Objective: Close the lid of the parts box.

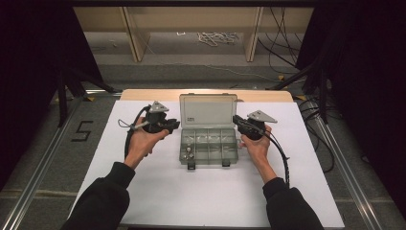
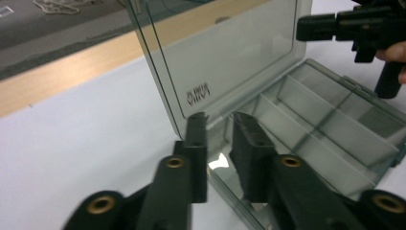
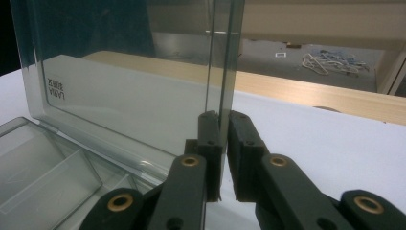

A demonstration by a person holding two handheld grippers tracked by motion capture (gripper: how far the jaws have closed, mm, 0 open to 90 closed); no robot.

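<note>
- A clear compartment box (image 1: 208,146) lies at the centre of the white table cover (image 1: 158,191), with its lid (image 1: 208,111) raised at the box's 12 o'clock edge.
- In the high view, small metal parts (image 1: 189,152) lie in the compartment at the box's 8 o'clock corner; what they are cannot be made out.
- The right gripper (image 1: 238,120) sits at 3 o'clock of the box, level with the lid's side edge.
- In the right gripper view, the right gripper's (image 3: 223,117) jaws are clamped on the side edge of the lid (image 3: 143,62), which runs down between the two pads.
- The left gripper (image 1: 175,124) sits at 9 o'clock of the box, held in the left hand (image 1: 143,141).
- In the left gripper view, the left gripper's (image 2: 219,120) jaws stand a narrow gap apart and have nothing in their grip. The tips lie over the near end of the box (image 2: 335,139), just beside the foot of the lid (image 2: 225,52).
- The right gripper (image 2: 306,26) appears at 2 o'clock of that same view, at the lid's far edge.
</note>
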